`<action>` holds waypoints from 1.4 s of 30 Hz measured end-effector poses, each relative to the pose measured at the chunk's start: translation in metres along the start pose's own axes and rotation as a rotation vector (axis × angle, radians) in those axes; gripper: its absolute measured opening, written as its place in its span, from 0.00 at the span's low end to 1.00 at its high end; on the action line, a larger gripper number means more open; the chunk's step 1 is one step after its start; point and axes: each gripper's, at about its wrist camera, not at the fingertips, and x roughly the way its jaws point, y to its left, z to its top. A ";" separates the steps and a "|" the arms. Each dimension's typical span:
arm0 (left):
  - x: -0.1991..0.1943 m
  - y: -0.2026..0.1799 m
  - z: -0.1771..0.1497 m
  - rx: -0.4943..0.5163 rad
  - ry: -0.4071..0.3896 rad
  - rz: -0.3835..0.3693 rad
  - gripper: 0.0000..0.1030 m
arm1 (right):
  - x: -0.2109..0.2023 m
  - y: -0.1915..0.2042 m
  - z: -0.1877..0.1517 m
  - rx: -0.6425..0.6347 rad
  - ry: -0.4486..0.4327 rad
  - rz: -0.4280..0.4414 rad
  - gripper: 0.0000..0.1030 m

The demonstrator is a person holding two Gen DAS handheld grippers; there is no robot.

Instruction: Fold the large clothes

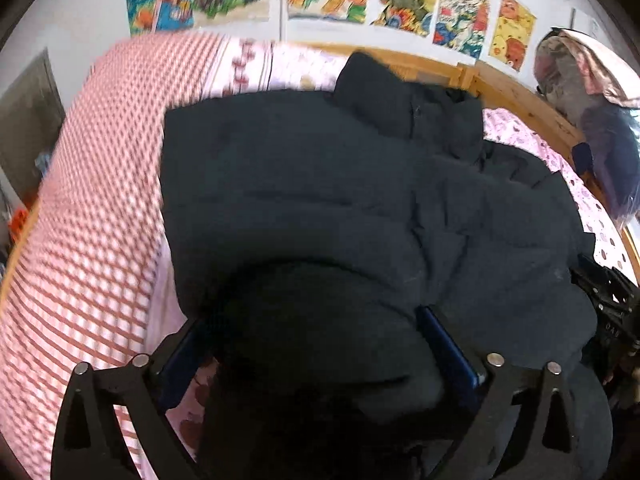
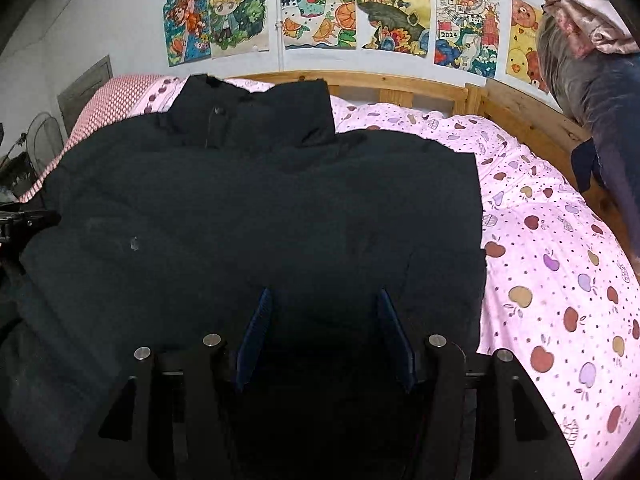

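Nearest the left wrist camera, the left gripper [image 1: 316, 344] has its blue-padded fingers [image 1: 448, 344] set wide apart around a thick bunched roll of the black padded jacket [image 1: 304, 184]; the cloth fills the gap between them, but whether they are actually pressing on it cannot be told. On the other side, the right gripper [image 2: 324, 312] hovers low over the jacket's near hem with its fingers [image 2: 394, 332] apart and nothing caught between them. The jacket lies spread on the bed [image 2: 560, 280], over a pink fruit-print cover, its collar [image 2: 260, 108] pointing to the wooden headboard [image 2: 400, 84] and a pink checked pillow [image 1: 100, 184] just beside its left edge. This looks like an early fold: the left sleeve or side appears gathered, the body still mostly flat. The next move probably calls for both grippers to take firm hold of the bulky padding and carry it across the body, since puffy cloth slips and springs back. Both point forward and slightly down, towards the headboard. Beyond, bright drawings [image 2: 312, 12] cover the wall.
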 end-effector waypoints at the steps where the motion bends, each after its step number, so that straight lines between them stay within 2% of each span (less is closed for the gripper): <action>1: 0.005 0.000 -0.003 -0.010 0.009 -0.007 1.00 | 0.004 0.002 -0.002 -0.004 0.000 -0.004 0.50; 8: 0.031 0.013 -0.012 -0.085 0.045 -0.087 1.00 | 0.017 0.005 -0.015 0.002 -0.003 -0.019 0.50; 16: 0.011 0.034 -0.023 -0.187 -0.044 -0.225 1.00 | 0.008 -0.001 -0.019 0.026 -0.044 0.017 0.53; 18: 0.001 0.037 -0.019 -0.210 -0.053 -0.219 1.00 | -0.002 -0.005 -0.017 0.040 -0.076 0.038 0.54; 20: -0.011 0.040 -0.012 -0.228 -0.070 -0.192 1.00 | -0.018 -0.013 -0.007 0.057 -0.115 0.061 0.63; 22: -0.026 0.040 0.001 -0.211 -0.106 -0.169 1.00 | -0.026 -0.019 0.006 0.056 -0.129 0.087 0.67; 25: -0.038 0.034 0.020 -0.203 -0.157 -0.153 1.00 | -0.025 -0.026 0.032 0.052 -0.110 0.095 0.67; 29: -0.041 0.028 0.064 -0.169 -0.180 -0.134 1.00 | -0.011 -0.045 0.075 0.139 -0.074 0.181 0.68; 33: -0.029 0.017 0.111 -0.122 -0.199 -0.123 1.00 | 0.023 -0.052 0.114 0.205 -0.019 0.221 0.70; 37: -0.004 -0.004 0.158 -0.056 -0.188 -0.126 1.00 | 0.063 -0.042 0.145 0.163 0.033 0.211 0.70; 39: 0.010 -0.012 0.176 -0.037 -0.184 -0.118 1.00 | 0.087 -0.037 0.166 0.153 0.057 0.246 0.69; 42: 0.032 -0.023 0.201 -0.025 -0.192 -0.112 1.00 | 0.111 -0.026 0.192 0.122 0.056 0.247 0.69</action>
